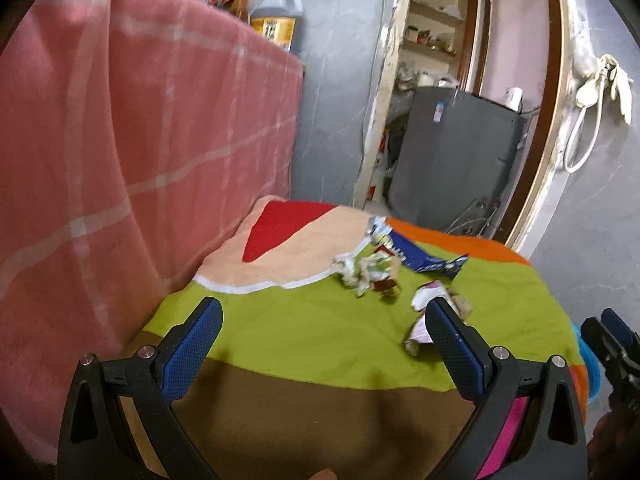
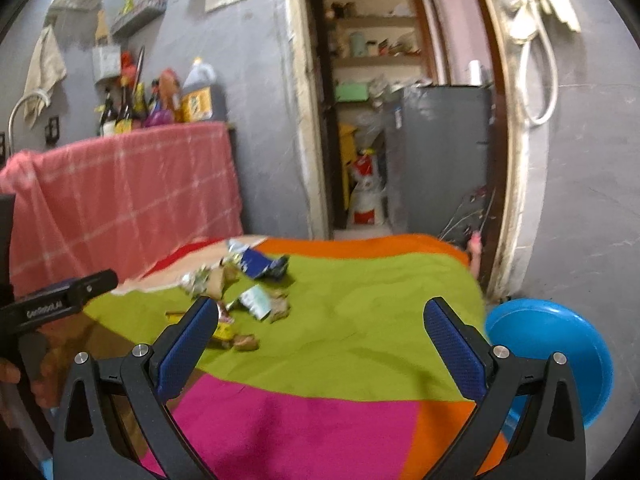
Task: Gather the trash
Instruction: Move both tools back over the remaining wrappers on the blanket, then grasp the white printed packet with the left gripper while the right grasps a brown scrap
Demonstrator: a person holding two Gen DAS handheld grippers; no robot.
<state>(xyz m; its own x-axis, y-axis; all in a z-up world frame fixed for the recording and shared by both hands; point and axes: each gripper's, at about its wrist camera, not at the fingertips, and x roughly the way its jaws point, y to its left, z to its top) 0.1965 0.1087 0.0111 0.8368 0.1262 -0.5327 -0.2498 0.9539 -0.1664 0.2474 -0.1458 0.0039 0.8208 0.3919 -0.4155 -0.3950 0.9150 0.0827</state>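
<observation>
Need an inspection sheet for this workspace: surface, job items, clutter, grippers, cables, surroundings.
Surface: multicoloured cloth covering the table.
Job's things: crumpled wrappers, blue packet, torn scraps scattered on the cloth; blue bin beside the table, right.
Clutter: bottles behind the pink towel.
Grippers: left gripper open, empty; right gripper open, empty.
Cables: white hose on the wall.
Surroundings: grey fridge in the doorway, shelves behind.
</observation>
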